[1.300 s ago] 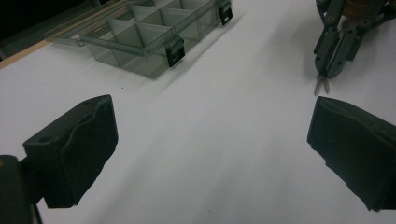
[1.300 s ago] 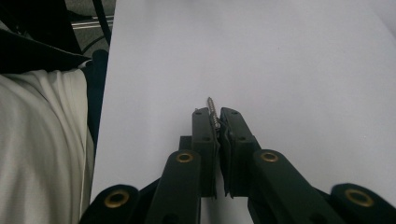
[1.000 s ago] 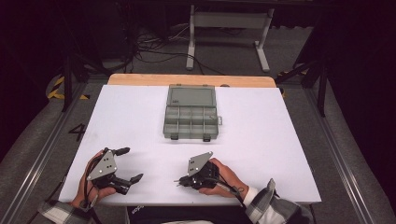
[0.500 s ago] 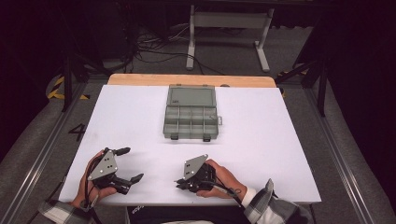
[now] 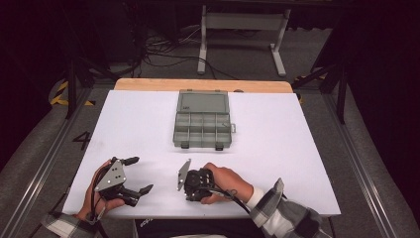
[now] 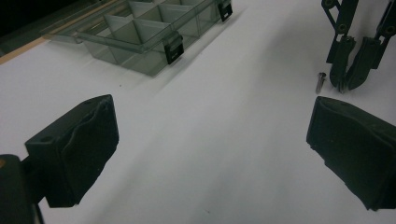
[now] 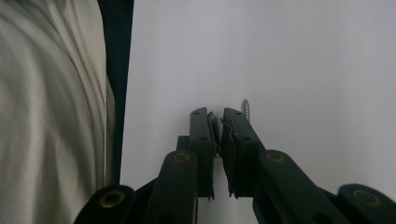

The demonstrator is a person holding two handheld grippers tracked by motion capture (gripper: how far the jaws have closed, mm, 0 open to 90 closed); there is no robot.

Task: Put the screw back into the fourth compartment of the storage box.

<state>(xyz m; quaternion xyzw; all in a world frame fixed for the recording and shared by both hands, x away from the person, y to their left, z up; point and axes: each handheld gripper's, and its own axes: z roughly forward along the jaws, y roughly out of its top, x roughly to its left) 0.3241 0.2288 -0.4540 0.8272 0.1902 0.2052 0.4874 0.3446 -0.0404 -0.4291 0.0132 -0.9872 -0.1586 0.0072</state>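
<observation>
A single dark figure "4" [image 5: 82,140] was marked on the grey floor [image 5: 44,148] left of the desk [image 5: 277,148]; no other lettering was legible.

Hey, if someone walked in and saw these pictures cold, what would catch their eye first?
Probably the grey compartment box, lid open, alone at the middle of the white table. Next, at the near edge, the right hand-held gripper with its jaws nearly together around a small screw, a second screw lying just beside its tip. The left hand-held gripper sits to the left with jaws wide open and nothing between them.
</observation>
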